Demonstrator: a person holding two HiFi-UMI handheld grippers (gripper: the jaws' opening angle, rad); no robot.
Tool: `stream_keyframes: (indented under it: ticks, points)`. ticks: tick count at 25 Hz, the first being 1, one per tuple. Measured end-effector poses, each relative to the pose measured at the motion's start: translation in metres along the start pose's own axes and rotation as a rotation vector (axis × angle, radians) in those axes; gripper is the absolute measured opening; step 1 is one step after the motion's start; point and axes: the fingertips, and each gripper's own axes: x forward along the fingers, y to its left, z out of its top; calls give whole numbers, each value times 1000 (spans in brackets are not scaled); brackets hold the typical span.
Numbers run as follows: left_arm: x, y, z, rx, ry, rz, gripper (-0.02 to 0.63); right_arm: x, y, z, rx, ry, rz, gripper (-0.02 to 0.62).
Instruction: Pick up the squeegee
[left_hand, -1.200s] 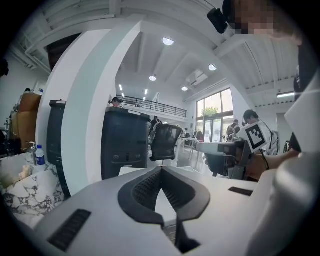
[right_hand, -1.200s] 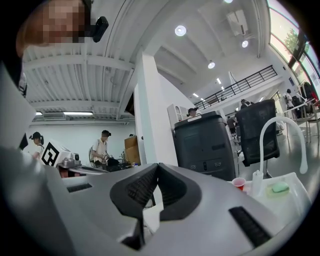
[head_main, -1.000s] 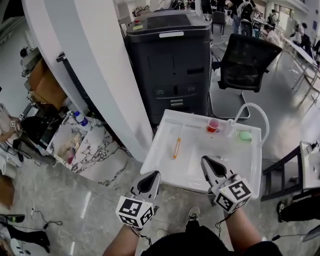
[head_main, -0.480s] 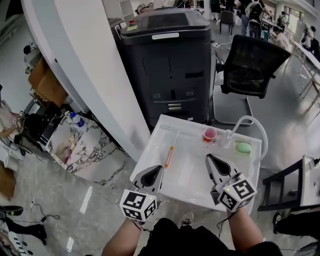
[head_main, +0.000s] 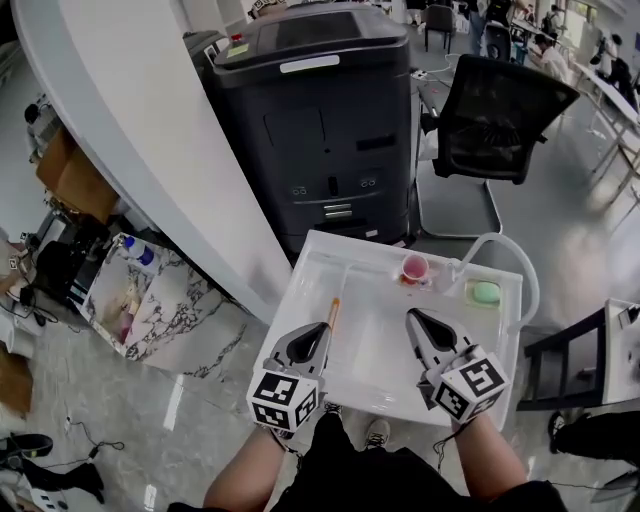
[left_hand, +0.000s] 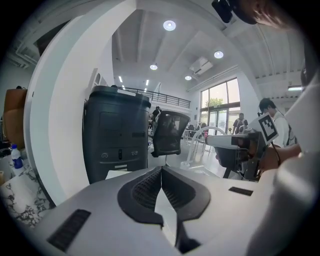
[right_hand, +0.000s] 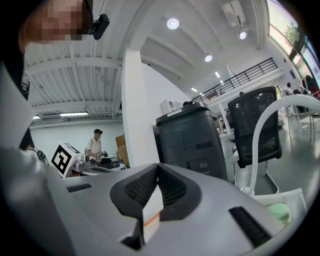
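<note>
The squeegee (head_main: 333, 312), a thin orange stick, lies on the white tray table (head_main: 300, 290) towards its left side. My left gripper (head_main: 319, 329) is shut and empty, with its tip just beside the stick's near end. My right gripper (head_main: 414, 318) is over the tray's middle, to the right of the stick, also shut and empty. The left gripper view shows the left gripper (left_hand: 161, 167) with its jaws together above a sliver of white tray. In the right gripper view the right gripper (right_hand: 158, 165) is shut, and a bit of the orange squeegee (right_hand: 155, 219) shows below its jaws.
A red cup (head_main: 414, 268), a green sponge (head_main: 486, 292) and a white hose arch (head_main: 500, 240) stand at the tray's far right. Behind it are a tall dark grey machine (head_main: 320, 130) and a black office chair (head_main: 500, 120). A white curved wall (head_main: 130, 150) runs along the left.
Both grippers have moved forward over the tray. The left one went from off the near edge to beside the orange stick. Both stayed shut.
</note>
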Motion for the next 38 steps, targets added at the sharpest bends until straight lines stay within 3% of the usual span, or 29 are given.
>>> stream_keyframes:
  ticks: [3,9,18,30,38]
  points:
    - [18,10,-5,-4,22,-29,21,11,-6,0,8,6,-32,17]
    - [58,42,-19,-20,82,-65,150,42,-11,-3,10,21,-81,17]
    - [118,89,-64,27,215,-68,244,78,-20,-16,29,61,-153,17]
    - [192,107,-128,-2,403,-142,245,81,-43,-44,79,126,-279,17]
    - [227,111,-161,-9,487,-150,245,72,-60,-59,115,147,-347,17]
